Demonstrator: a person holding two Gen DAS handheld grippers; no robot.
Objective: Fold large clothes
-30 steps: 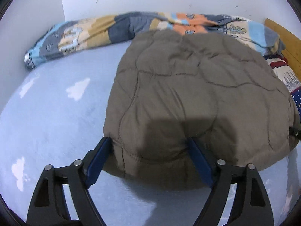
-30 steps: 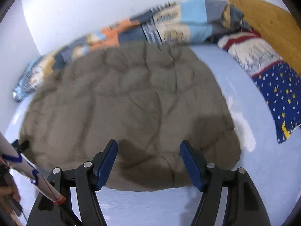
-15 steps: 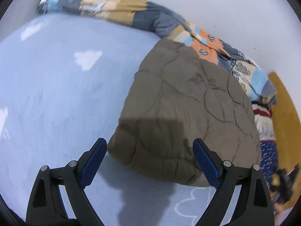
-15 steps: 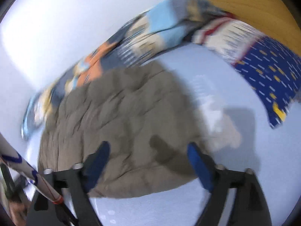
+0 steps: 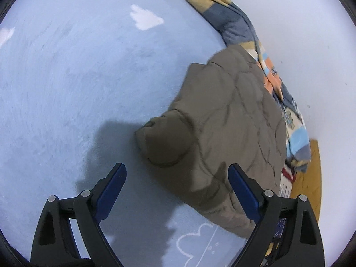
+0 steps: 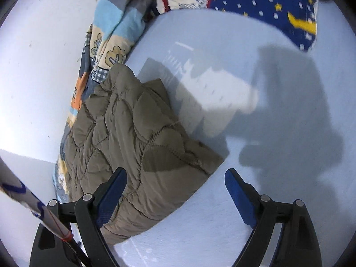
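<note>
**Both claws released from the folded quilted garment**

The left claw (image 5: 176,191) and the right claw (image 6: 175,192) were each seen spread wide with nothing pinched. Their jaws had just been opening, and the pads that had rested against the garment's near edge a second earlier were now lifted clear of it. Both views had rolled sharply since then, so the garment lay tilted in each frame.

The brown quilted garment (image 5: 224,120) was found lying as a thick folded bundle on the light blue bed sheet (image 5: 77,89), one near corner just ahead of each claw. It was judged that a fold had been set down and that the corners were being lined up for the next one.

Beyond the garment, touching its far edge, a patchwork blanket (image 6: 111,33) was bunched against the white wall (image 5: 300,22). Further off, well apart from the garment, a star-patterned pillow (image 6: 267,2) was seen.
</note>
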